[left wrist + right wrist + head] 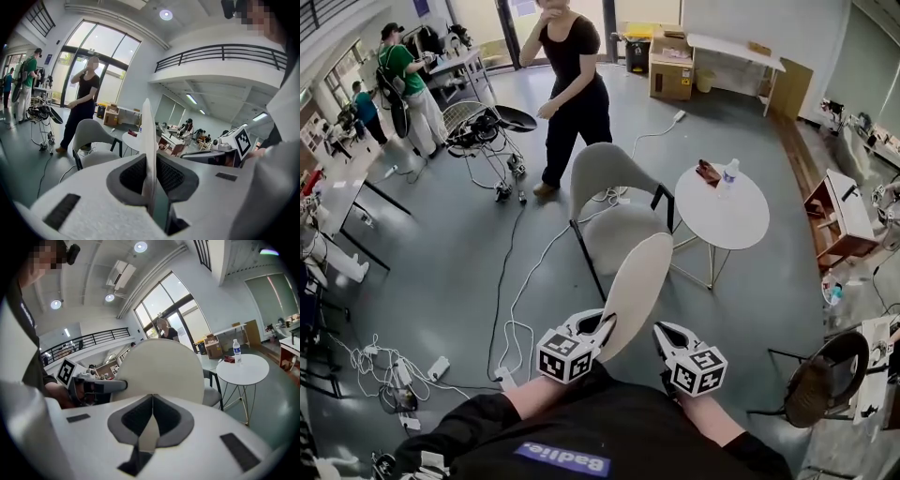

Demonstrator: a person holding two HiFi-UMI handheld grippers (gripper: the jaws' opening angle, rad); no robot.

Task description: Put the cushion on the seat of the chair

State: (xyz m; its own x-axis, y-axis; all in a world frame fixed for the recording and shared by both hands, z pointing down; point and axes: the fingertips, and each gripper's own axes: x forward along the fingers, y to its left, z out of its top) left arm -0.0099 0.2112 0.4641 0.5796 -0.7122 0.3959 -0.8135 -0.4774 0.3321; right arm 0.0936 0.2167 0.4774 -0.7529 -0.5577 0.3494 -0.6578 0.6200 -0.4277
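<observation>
A cream oval cushion (634, 289) hangs upright in front of me, held at its near edge by both grippers. My left gripper (607, 322) is shut on its left side; in the left gripper view the cushion (148, 140) shows edge-on between the jaws of the left gripper (150, 158). My right gripper (660, 331) is shut on the right side, and its own view shows the cushion (161, 369) as a broad disc pinched by the right gripper (152, 398). The grey chair (614, 211) stands just beyond the cushion, its seat (623, 234) bare.
A round white table (733, 220) with a bottle (728, 176) stands right of the chair. A person (572, 89) stands behind the chair. Cables (520, 300) run across the floor at left. A dark chair (825, 375) sits at the lower right.
</observation>
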